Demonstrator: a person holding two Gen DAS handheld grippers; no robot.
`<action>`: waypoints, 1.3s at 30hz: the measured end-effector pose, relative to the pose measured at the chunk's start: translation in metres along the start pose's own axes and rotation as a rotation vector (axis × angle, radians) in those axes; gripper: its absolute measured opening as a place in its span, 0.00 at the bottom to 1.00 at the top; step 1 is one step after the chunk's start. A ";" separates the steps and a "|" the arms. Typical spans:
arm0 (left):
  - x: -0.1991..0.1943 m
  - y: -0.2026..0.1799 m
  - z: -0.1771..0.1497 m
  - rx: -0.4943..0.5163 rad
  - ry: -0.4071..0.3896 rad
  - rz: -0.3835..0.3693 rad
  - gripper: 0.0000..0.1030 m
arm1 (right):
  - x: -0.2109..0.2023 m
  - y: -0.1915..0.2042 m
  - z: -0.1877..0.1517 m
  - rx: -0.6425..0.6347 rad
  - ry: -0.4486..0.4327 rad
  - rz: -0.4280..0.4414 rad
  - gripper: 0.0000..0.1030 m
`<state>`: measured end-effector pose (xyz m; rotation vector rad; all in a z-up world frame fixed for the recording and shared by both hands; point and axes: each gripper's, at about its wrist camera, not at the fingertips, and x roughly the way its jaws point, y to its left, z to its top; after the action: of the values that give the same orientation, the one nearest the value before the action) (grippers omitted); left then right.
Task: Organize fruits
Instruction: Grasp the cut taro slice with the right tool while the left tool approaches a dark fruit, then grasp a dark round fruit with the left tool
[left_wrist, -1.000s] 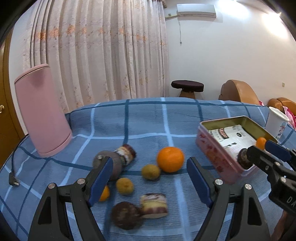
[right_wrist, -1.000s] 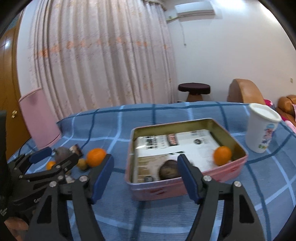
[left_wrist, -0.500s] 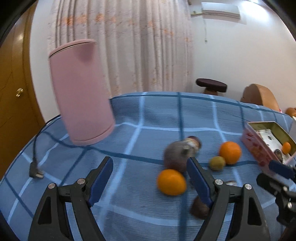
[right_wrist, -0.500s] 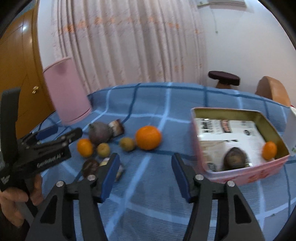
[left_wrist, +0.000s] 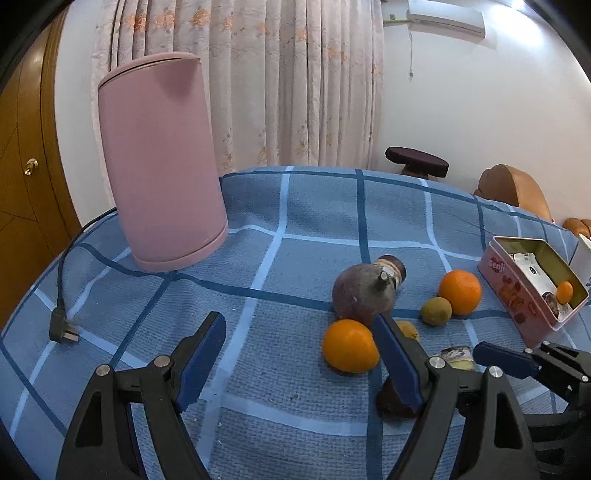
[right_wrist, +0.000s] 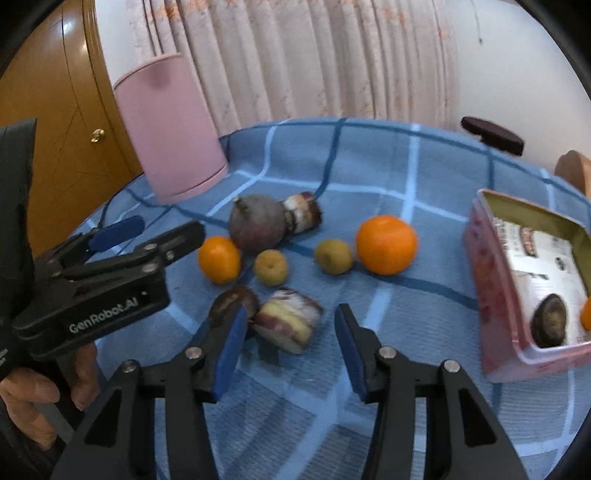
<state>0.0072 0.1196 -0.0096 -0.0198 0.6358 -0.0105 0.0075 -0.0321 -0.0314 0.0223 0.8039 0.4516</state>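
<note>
Loose fruit lies on the blue checked cloth: a small orange (right_wrist: 219, 258), a yellow fruit (right_wrist: 270, 266), a green fruit (right_wrist: 332, 256), a large orange (right_wrist: 386, 244), a big purple fruit (right_wrist: 258, 221) and a dark round fruit (right_wrist: 232, 304). A cut striped piece (right_wrist: 290, 321) lies just ahead of my right gripper (right_wrist: 290, 343). Its jaws are closing, and the pads stand apart from the piece. My left gripper (left_wrist: 299, 350) is open, the small orange (left_wrist: 350, 345) resting near its right finger. The pink tin (right_wrist: 491, 280) at right holds a dark fruit (right_wrist: 550, 319) and a small orange.
A tall pink kettle (left_wrist: 162, 158) stands at the back left, its cord and plug (left_wrist: 62, 326) trailing to the table's left edge. A second cut piece (right_wrist: 301, 212) lies behind the purple fruit. A white cup (left_wrist: 583, 254) stands beyond the tin.
My right gripper swung left from the tin to the loose fruit and its jaws narrowed. My left gripper shifted left, so the small orange now sits by its right finger.
</note>
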 end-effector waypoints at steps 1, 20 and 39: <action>0.000 0.002 0.000 -0.007 0.003 -0.003 0.80 | 0.000 -0.001 0.001 0.014 -0.004 0.010 0.51; -0.010 0.006 0.002 -0.061 -0.012 -0.244 0.80 | -0.028 -0.033 0.005 0.175 -0.087 0.150 0.38; 0.006 -0.065 -0.017 0.239 0.151 -0.270 0.52 | -0.056 -0.044 0.004 0.138 -0.189 0.025 0.39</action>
<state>0.0019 0.0546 -0.0259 0.1270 0.7761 -0.3508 -0.0065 -0.0933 0.0016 0.2004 0.6478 0.4099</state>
